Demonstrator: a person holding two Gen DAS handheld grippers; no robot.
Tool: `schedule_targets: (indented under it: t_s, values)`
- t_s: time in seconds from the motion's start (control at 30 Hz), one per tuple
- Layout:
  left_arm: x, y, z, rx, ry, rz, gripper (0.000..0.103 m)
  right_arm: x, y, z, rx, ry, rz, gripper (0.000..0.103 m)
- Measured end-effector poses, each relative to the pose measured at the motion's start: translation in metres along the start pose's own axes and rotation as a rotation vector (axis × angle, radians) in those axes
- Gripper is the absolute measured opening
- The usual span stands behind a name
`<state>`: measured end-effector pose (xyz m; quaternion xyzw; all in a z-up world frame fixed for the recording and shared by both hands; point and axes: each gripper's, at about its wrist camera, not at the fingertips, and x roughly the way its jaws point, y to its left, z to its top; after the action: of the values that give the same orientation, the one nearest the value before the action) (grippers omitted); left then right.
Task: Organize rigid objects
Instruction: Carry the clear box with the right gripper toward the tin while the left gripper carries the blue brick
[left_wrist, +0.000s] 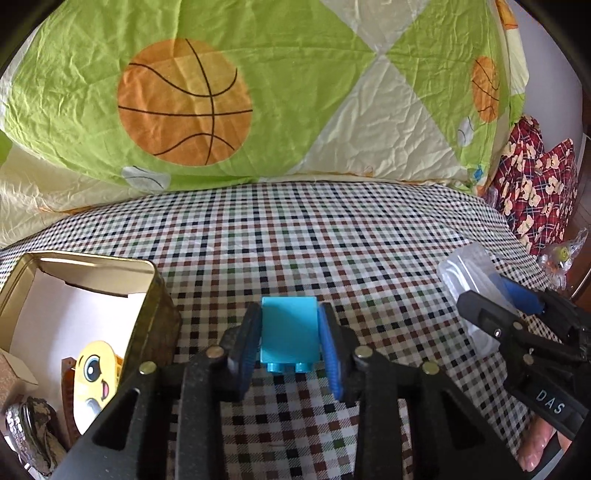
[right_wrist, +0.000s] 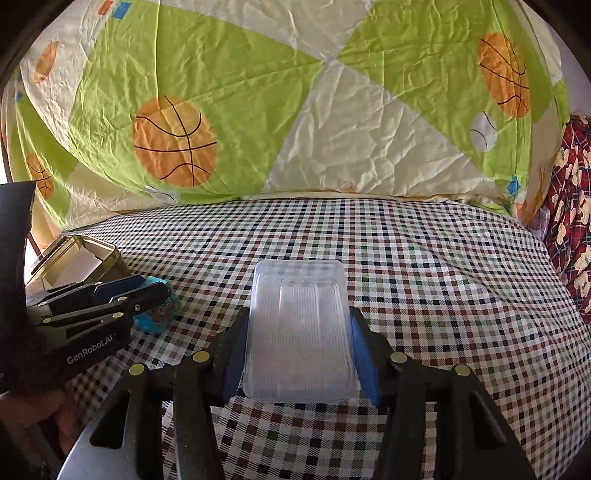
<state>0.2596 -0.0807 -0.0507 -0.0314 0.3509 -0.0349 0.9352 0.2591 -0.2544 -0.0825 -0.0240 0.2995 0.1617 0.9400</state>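
The left gripper (left_wrist: 290, 339) pinches a turquoise toy brick (left_wrist: 289, 334) between its 2 fingers (left_wrist: 330, 354), both blue pads pressed against the brick's sides. The brick lies tilted, with 2 round studs facing the camera, just above the checked bedsheet (left_wrist: 332, 236). To the left of this gripper, close beside it, stands an open gold tin box (left_wrist: 155, 295) with a white lining; inside it lie a yellow cartoon-face item (left_wrist: 94, 380) and a few smaller things too dim to name.

The right gripper (right_wrist: 299, 343) clamps a clear ribbed plastic box (right_wrist: 299, 332) by its long sides, its 2 fingers (right_wrist: 365, 365) tight against the walls. The plastic box juts forward over the sheet; whether it touches the fabric I cannot tell. In the right wrist view the left gripper appears at the left edge with the turquoise brick at its tip, and the tin box sits just behind it.

A green and cream quilt (left_wrist: 277, 92) printed with basketballs is piled along the far side of the bed. A red patterned cloth (left_wrist: 535, 184) lies at the right end, near a small crinkled clear wrapper (left_wrist: 563, 258).
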Motion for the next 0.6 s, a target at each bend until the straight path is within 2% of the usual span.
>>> schedule_targets:
  t_s: [0.1,0.3,0.6]
  values:
    - [-0.008,-0.002,-0.002,0.018,-0.026,0.004,0.031,-0.004,0.002,0.000,-0.004,-0.013,0.005,0.054]
    - [-0.008,0.002,-0.001,0.002,-0.019,-0.005,0.030,-0.006,0.003,0.000,-0.002,-0.023,0.004,0.054]
    - [-0.032,0.003,-0.010,0.005,-0.108,0.000,0.030,-0.018,0.012,-0.002,-0.034,-0.071,-0.002,0.054]
